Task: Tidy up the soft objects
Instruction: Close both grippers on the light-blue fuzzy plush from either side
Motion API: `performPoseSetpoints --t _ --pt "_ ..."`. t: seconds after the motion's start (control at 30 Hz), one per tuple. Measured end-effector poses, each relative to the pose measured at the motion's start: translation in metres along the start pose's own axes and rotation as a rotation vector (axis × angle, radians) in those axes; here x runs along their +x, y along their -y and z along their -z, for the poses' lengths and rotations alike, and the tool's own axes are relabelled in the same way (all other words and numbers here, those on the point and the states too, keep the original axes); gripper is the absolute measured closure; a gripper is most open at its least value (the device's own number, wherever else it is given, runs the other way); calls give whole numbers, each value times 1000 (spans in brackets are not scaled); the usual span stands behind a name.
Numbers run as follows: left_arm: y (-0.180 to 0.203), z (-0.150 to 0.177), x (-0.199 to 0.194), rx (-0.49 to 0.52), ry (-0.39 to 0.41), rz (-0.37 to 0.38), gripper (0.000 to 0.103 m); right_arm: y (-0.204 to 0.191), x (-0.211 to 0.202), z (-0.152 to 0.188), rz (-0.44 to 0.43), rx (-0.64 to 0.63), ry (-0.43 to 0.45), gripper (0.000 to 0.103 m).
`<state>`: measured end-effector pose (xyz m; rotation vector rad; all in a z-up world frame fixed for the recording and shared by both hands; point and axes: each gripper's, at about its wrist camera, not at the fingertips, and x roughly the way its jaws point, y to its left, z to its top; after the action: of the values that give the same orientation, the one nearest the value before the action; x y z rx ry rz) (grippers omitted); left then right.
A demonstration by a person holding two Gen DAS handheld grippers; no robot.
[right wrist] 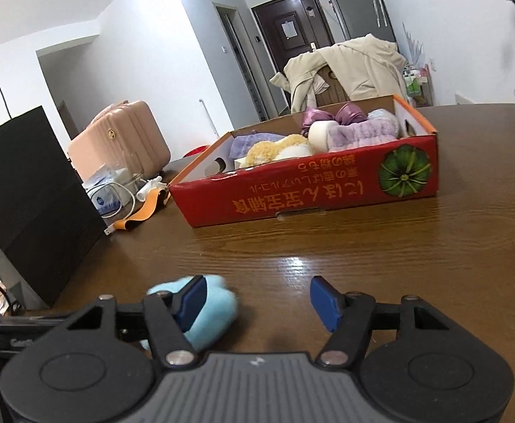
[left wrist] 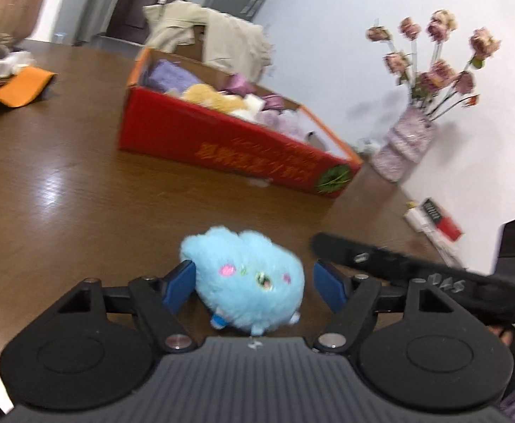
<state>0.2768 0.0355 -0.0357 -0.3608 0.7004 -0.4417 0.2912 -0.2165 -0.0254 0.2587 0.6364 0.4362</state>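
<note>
The fluffy sky-blue plush toy with a stitched face (left wrist: 248, 283) sits on the brown wooden table (left wrist: 63, 183), right between the blue pads of the left gripper (left wrist: 254, 283). That claw is released: its left pad appears to brush the fur, while the right pad stands just clear of it. By its look the toy should be very light, soft and squashy, so it will give under the pads without risk of damage; its fur may slip, so a squeeze across the round middle of the body seems the best hold.

The right gripper (right wrist: 259, 299) hangs just to the right of the toy, also spread wide and grasping nothing; the plush shows behind its left pad, outside the gap.

Ahead of both claws, well apart from the toy, lies the shallow red cardboard box with a green pumpkin print (right wrist: 328, 197). It already holds soft things: a purple towel (right wrist: 248, 142), a yellow fuzzy plush (right wrist: 275, 148), a lilac fleecy roll (right wrist: 359, 132) and a mauve satin bow (right wrist: 335, 114). Some floor of the box shows at its near-left end, likely room for the blue toy.
</note>
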Motion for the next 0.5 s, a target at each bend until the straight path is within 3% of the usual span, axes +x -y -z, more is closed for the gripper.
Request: performPoseSetpoints --t 0.27,0.43,0.5 --pt "-11 -6 19 -30 -37 33 28 11 31 1 -53 70 -66 53" --pt "-13 -5 12 -11 -37 55 31 20 38 6 -112 120 -63 58" --pt "-12 -4 7 -1 -32 40 42 21 39 6 -127 131 -64 59"
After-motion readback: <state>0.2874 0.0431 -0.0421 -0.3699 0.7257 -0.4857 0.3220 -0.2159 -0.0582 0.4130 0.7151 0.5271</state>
